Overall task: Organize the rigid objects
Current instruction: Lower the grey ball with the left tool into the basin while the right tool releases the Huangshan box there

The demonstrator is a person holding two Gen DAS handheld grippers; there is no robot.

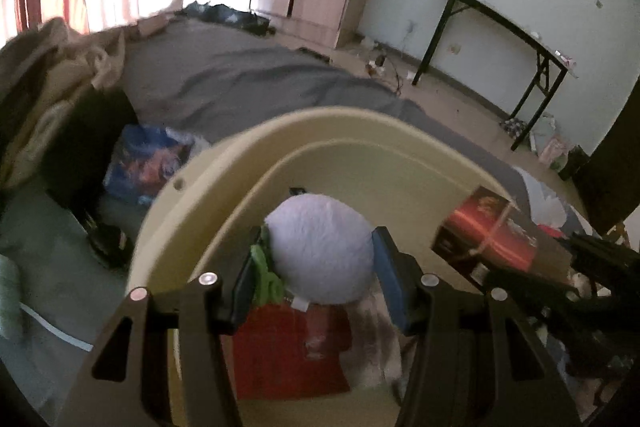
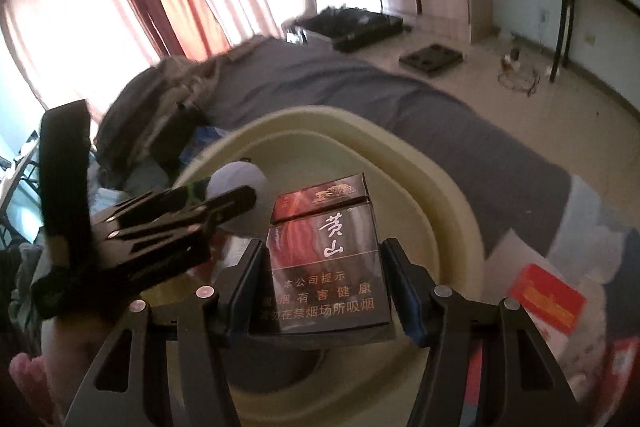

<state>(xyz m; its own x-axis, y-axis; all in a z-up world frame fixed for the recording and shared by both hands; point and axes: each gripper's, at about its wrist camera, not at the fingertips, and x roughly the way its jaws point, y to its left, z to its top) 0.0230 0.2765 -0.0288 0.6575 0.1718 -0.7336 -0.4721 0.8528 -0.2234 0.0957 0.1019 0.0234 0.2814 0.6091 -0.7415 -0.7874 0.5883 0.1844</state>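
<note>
Above the cream basin (image 2: 440,187) on the bed (image 2: 400,99), right tongs (image 2: 324,283) pinch a cigarette pack (image 2: 326,251) and left tongs (image 1: 316,267) pinch a white plush ball (image 1: 320,251); both should lower well inside the rim before releasing.

cream basin (image 1: 240,163), white ball (image 1: 320,247), dark-red box (image 2: 326,259)

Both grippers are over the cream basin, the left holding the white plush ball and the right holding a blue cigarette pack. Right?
Not quite: the cigarette pack is dark red, not blue, as the right wrist view shows. The rest holds: the right gripper clamps it over the cream basin, and the left gripper holds the white plush ball.
</note>
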